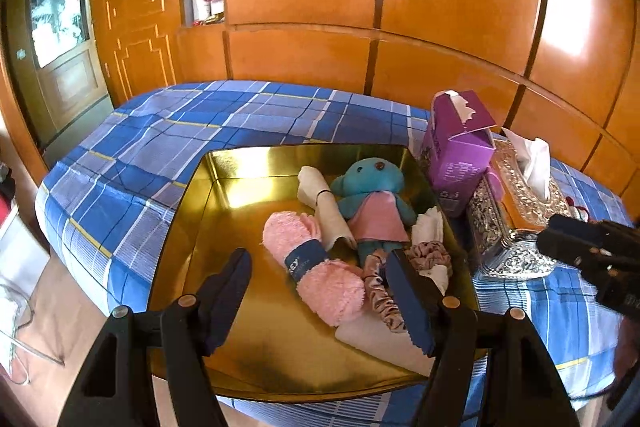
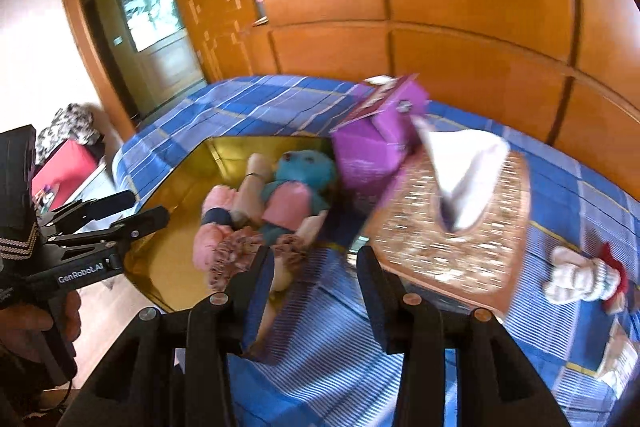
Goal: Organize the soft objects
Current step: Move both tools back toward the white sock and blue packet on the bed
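A gold tray (image 1: 224, 187) sits on the blue plaid bed. In it lie a teal plush doll in a pink dress (image 1: 370, 199), a rolled pink towel with a blue band (image 1: 316, 267), a rolled cream cloth (image 1: 324, 203), a pink satin scrunchie (image 1: 380, 291) and a mauve scrunchie (image 1: 430, 253). My left gripper (image 1: 320, 263) is open and empty above the tray's near side. My right gripper (image 2: 316, 263) is open and empty above the bed, just right of the tray (image 2: 176, 187). A striped sock with red (image 2: 584, 279) lies on the bed to the right.
A purple carton (image 1: 458, 151) and an ornate silver tissue box (image 1: 516, 211) stand right of the tray. The right wrist view is blurred. A wooden wardrobe wall (image 1: 360, 27) backs the bed; a door (image 1: 60, 39) is at left. The floor shows at left.
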Action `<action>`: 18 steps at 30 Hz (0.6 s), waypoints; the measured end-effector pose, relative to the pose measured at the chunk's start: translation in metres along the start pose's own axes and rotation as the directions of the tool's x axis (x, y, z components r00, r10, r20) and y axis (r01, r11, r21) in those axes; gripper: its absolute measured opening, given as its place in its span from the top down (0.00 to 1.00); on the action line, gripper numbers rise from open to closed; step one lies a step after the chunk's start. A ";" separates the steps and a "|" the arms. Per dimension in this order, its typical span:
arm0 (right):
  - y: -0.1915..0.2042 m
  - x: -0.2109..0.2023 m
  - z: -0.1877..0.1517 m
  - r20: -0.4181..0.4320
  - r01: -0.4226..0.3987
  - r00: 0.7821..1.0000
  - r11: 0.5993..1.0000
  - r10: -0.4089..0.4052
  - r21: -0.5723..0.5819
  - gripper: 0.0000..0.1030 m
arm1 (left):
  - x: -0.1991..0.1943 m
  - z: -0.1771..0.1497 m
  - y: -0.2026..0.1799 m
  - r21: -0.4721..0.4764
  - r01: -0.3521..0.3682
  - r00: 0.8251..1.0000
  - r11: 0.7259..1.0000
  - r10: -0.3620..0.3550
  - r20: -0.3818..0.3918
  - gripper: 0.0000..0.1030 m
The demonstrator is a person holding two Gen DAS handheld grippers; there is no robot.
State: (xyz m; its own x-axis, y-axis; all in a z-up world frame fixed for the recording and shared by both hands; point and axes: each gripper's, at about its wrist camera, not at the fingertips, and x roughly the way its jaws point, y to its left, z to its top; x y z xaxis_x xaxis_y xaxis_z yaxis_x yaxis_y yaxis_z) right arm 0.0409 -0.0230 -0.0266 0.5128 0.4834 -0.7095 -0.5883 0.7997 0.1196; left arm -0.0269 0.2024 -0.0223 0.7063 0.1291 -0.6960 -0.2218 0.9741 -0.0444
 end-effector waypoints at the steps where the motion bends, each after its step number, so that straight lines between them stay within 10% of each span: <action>1: -0.005 -0.005 -0.002 0.008 0.011 1.000 1.000 -0.011 0.010 0.58 | -0.001 0.000 -0.002 0.005 0.001 1.000 1.000 -0.002 0.002 0.32; 18: -0.115 -0.050 -0.070 -0.060 0.234 0.972 0.939 -0.226 0.254 0.57 | -0.011 0.002 -0.037 0.107 0.032 0.999 0.994 -0.034 0.021 0.32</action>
State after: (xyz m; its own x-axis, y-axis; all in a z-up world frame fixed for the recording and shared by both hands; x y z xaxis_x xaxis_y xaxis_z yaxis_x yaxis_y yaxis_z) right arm 0.0395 -0.1634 -0.0535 0.5940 0.2678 -0.7586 -0.2734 0.9540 0.1226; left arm -0.0248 0.1653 -0.0114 0.7277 0.0998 -0.6786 -0.1260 0.9920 0.0107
